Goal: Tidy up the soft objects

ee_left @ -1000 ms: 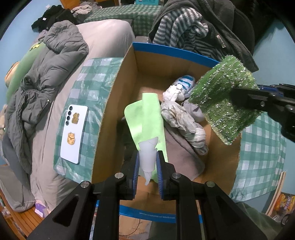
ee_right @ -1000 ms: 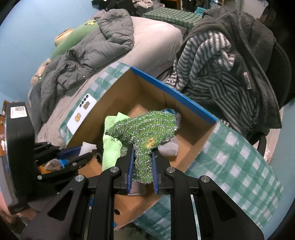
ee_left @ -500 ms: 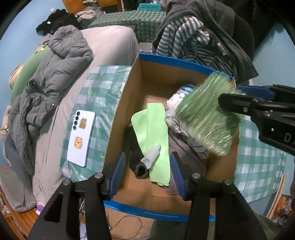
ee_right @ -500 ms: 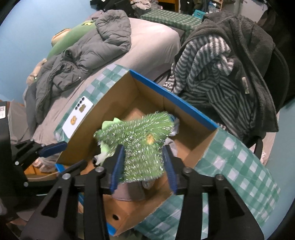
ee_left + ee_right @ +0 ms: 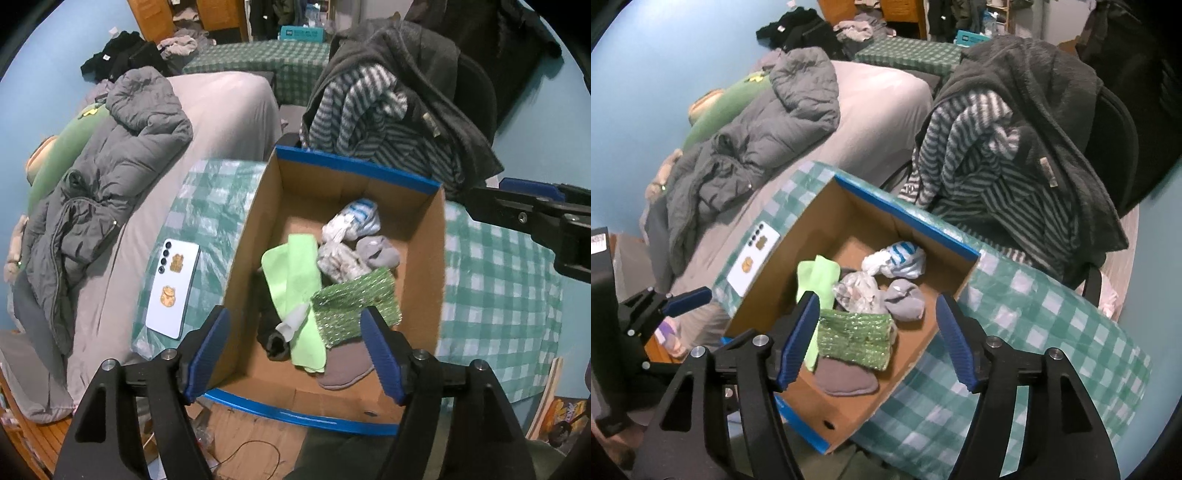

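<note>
Grippers both above cardboard box (image 5: 255,221): left gripper (image 5: 295,354) and right gripper (image 5: 875,338) each with jaws opening, nothing between the pads. Glittery green cloth (image 5: 855,339) lies in box atop brown cloth (image 5: 846,380), beside light green cloth (image 5: 295,273). Farther in, grey sock (image 5: 905,299), white bundles. Phone (image 5: 173,288) on checked cover left of box; striped garment (image 5: 979,155) on chair beyond.

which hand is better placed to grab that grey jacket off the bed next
Left, probably. The grey jacket lies on the bed left of the box, on the left gripper side. The right gripper hangs over the box's other side. Both have nothing between their opening jaws.
</note>
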Motion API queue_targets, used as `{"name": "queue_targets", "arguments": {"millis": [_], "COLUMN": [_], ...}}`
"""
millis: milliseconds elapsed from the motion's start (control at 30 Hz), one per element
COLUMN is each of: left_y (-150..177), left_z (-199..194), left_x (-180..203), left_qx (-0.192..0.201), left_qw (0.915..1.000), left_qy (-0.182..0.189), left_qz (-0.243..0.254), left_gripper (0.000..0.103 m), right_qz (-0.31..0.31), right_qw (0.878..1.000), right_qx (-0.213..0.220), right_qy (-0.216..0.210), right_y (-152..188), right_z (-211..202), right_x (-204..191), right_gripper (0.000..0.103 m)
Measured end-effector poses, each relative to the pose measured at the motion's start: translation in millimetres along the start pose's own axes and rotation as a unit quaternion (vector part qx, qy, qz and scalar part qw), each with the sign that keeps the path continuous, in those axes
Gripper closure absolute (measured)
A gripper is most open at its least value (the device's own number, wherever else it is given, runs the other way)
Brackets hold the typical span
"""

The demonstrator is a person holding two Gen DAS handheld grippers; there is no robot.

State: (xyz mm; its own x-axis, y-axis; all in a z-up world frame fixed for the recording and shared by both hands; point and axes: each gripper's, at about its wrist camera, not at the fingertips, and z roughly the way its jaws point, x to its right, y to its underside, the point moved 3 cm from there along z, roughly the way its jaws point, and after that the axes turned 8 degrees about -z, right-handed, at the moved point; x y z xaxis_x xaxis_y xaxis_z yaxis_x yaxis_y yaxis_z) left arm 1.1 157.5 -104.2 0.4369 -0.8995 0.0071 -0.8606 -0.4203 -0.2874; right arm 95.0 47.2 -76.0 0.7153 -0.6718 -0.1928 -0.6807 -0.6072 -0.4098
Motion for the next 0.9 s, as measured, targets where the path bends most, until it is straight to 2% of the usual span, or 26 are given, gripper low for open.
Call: {"name": "queue_targets", "arguments": {"millis": [233,433,700,900], "left_y": [-7.2,-14.9,-19.5,-20.4], "left_z": [-24.7,-48.7,-63.3,-82.5], "left_x": [16.1,37.3,65.6,83.6], "left_qx": [0.013,0.038,0.044,0.067], "left_qw": [0.9999,0.9992,0.9984,0.9969], "left_qy": [-0.006,0.001,0.010,0.017], "left_qz": [0.004,0.014,0.032,0.038], "left_gripper": [0.023,0.018,0.018,0.018], "right_qz": [0.004,0.018,0.049,0.066], "right_qw": [1.000,0.998,0.994,0.990], "right_qx": [0.021,0.050,0.065,0.082], "right_qy": [0.009,0.044,0.079,0.096], "right_y": [-1.5,2.7,25.0,40.2], "right_z": [-33.4,-66.3,-102.1,-130.1], "right_x": [8.9,27.0,53.4,65.9], "right_gripper": [0.036,0.035,0.035,0.035]}}
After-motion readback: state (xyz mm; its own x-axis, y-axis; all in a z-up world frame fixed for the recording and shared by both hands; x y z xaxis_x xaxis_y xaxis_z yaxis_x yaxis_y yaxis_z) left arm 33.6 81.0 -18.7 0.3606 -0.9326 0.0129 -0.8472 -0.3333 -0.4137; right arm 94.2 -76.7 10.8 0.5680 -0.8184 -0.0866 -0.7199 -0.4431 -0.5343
